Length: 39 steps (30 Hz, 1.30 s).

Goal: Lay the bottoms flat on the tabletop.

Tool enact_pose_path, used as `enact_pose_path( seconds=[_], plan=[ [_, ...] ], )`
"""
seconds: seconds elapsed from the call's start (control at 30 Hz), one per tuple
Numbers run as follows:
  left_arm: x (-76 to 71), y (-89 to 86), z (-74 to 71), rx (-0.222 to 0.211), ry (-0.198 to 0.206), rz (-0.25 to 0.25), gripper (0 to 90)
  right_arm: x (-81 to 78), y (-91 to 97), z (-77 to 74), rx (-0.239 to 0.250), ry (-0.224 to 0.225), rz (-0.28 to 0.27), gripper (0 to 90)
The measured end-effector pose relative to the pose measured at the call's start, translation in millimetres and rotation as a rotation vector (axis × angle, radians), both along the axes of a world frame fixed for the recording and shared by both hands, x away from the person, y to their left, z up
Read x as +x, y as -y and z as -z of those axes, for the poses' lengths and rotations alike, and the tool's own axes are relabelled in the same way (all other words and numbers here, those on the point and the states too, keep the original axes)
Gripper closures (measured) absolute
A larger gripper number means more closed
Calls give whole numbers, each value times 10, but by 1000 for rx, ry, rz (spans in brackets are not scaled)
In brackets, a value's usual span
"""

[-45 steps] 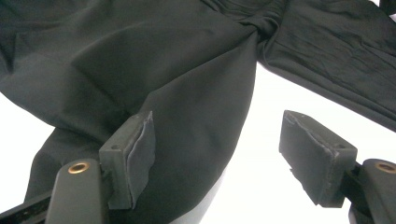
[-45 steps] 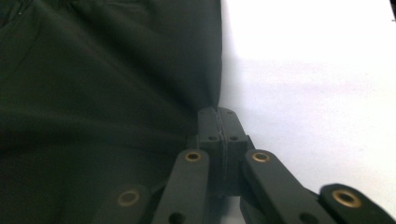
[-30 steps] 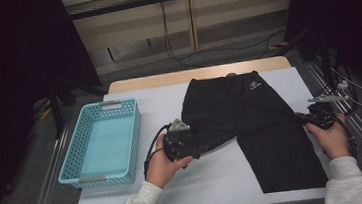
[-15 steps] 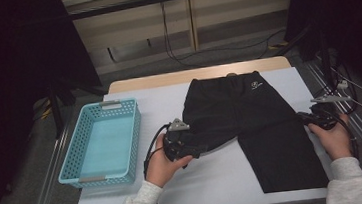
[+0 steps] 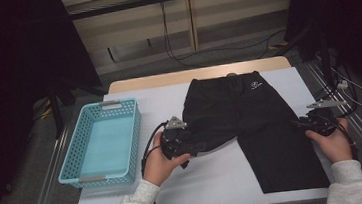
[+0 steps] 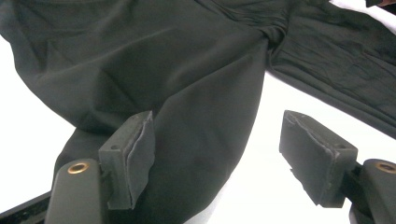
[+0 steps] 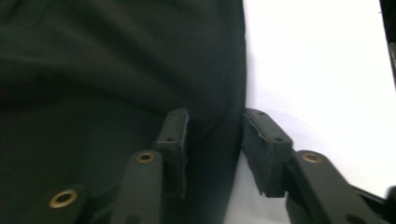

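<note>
blue plastic basket on white table, cables on floor

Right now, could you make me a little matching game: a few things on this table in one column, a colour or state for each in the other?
Things:
1. basket
2. shorts
3. left gripper
4. table cover

Descriptions:
A. white
B. jaws wide apart, fabric lying between them
C. light blue, nothing in it
D. black, spread out flat

Pairs: 1-C, 2-D, 3-B, 4-A
</note>
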<state>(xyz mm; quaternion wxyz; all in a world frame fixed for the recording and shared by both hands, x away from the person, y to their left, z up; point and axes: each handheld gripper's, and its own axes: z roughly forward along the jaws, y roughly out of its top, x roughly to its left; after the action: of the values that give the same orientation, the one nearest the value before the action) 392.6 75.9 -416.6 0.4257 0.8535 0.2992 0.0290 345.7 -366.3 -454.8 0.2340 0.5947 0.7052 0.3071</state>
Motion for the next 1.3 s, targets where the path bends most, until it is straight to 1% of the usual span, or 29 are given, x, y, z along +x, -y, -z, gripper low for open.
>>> enact_pose_path(
  seconds=[0.1, 0.13, 0.17, 0.2, 0.23, 0.27, 0.3, 0.33, 0.37, 0.4, 0.5, 0.57, 0.6, 0.63, 0.67, 0.73, 0.83, 0.9, 0.93, 1.0, 1.13, 1.2, 1.27, 1.3],
  plan=[
    [15, -18, 19, 8, 4, -9, 266, -69, -32, 1, 18, 0, 9, 501],
    [19, -26, 17, 16, 1, -6, 266, -89, -46, 8, 16, -1, 4, 478],
    [18, -25, 17, 16, 4, -11, 267, -108, -63, 14, 9, 4, -3, 455],
    [22, -29, 5, 16, -1, -6, 266, -125, -77, 12, 5, 2, -9, 444],
    [24, -29, 0, 2, -2, -8, 261, -141, -84, 4, 11, 2, -16, 429],
    [28, -37, -4, -2, -6, -10, 258, -158, -89, -3, 33, 8, -20, 402],
    [32, -45, -3, 4, -7, -14, 257, -181, -100, -4, 55, 16, -17, 380],
    [33, -47, 5, 15, -5, -17, 253, -204, -118, -1, 65, 16, -22, 357],
    [35, -51, 9, 29, 1, -16, 248, -223, -137, 5, 57, 15, -40, 347],
    [39, -56, 7, 37, 8, -15, 242, -243, -151, 6, 44, 13, -51, 347],
    [50, -71, -8, 32, 15, -19, 232, -286, -164, -6, 9, 16, -61, 313],
    [46, -87, -20, 27, 18, -25, 229, -319, -172, -26, 8, 19, -63, 305],
    [50, -98, -28, 27, 15, -20, 227, -342, -172, -38, 6, 28, -66, 304],
    [56, -108, -31, 26, 20, -25, 226, -365, -172, -45, 9, 34, -64, 293],
    [63, -120, -34, 30, 22, -30, 222, -385, -172, -45, 19, 34, -60, 280],
    [80, -143, -40, 28, 18, -33, 220, -423, -172, -35, 22, 33, -59, 278],
    [98, -168, -28, 28, 15, -38, 216, -463, -178, -10, 30, 14, -53, 275],
    [108, -200, -26, 42, 11, -34, 216, -475, -180, 7, 26, -1, -52, 272],
    [107, -212, -24, 43, 6, -38, 216, -484, -180, 15, 19, -1, -56, 268],
    [120, -239, -26, 37, 11, -42, 213, -508, -182, 14, 13, 0, -57, 258],
    [130, -277, -23, 39, 10, -54, 209, -545, -172, -3, 27, -7, -50, 234],
    [138, -275, -11, 39, 8, -55, 210, -571, -160, -7, 27, 3, -57, 226],
    [147, -282, -6, 38, 10, -52, 213, -593, -149, -5, 23, -1, -58, 217],
    [143, -284, -6, 34, 8, -59, 213, -604, -138, -4, 23, -3, -62, 220]
  ],
)
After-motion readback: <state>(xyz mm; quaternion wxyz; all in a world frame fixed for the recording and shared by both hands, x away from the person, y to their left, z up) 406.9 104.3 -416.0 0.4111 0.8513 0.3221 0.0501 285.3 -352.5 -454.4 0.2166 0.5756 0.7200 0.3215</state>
